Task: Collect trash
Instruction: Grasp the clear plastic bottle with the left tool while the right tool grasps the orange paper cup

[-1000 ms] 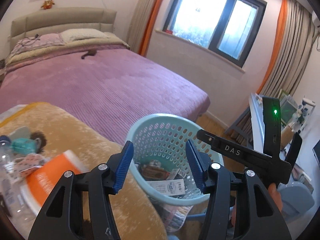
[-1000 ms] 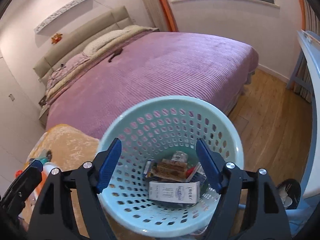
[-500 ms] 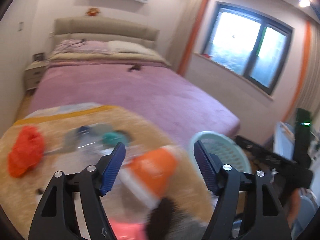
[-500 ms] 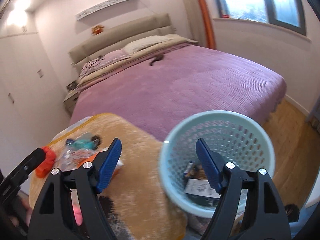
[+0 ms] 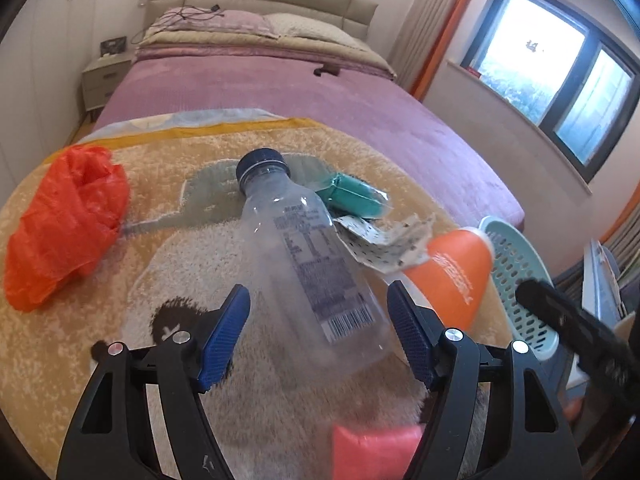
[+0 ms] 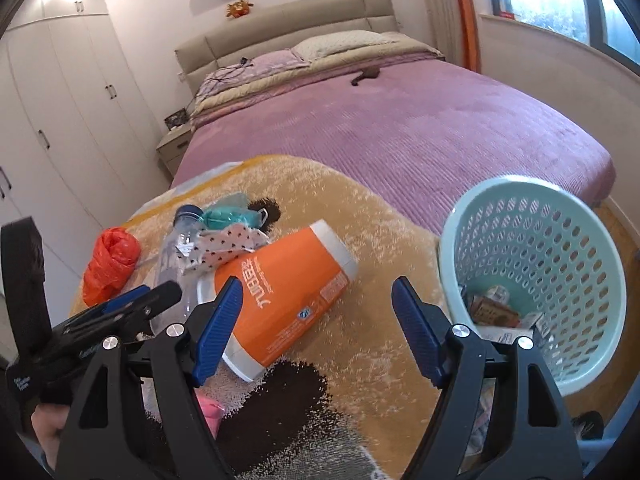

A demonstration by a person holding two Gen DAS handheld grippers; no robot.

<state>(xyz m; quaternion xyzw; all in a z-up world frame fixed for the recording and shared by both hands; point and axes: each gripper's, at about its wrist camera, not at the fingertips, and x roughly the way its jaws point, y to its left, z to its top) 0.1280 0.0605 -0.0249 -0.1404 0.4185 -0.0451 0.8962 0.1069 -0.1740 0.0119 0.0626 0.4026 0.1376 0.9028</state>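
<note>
Two hand-held grippers above a round table covered by a tan plush cloth (image 6: 372,216), with a purple bed (image 6: 420,120) behind it. The left gripper (image 5: 318,332) has just been opening; its 2 blue pads stand on either side of the base of a clear plastic bottle (image 5: 308,264), apart from its walls, so nothing is gripped. The bottle lies on its side near the middle of the tabletop, its dark blue cap (image 5: 262,166) toward the far edge. Touching its far right shoulder is a teal packet (image 5: 352,196), and a crumpled spotted paper (image 5: 384,240) lies against its right side. An orange plastic bag (image 5: 64,220) sits bunched at the left edge of the tabletop. An orange canister (image 6: 288,300) with white ends lies on its side toward the right edge, just beside the paper. The right gripper (image 6: 316,328) hangs with its jaws wide and empty; in its own view the left pad overlaps the canister, though contact cannot be told. A blurred pink item (image 5: 376,452) shows at the near edge. A pale teal perforated basket (image 6: 552,248) stands off the right edge of the table, beside the bed, holding small boxes and wrappers (image 6: 496,314). The floor beyond is wood.
</note>
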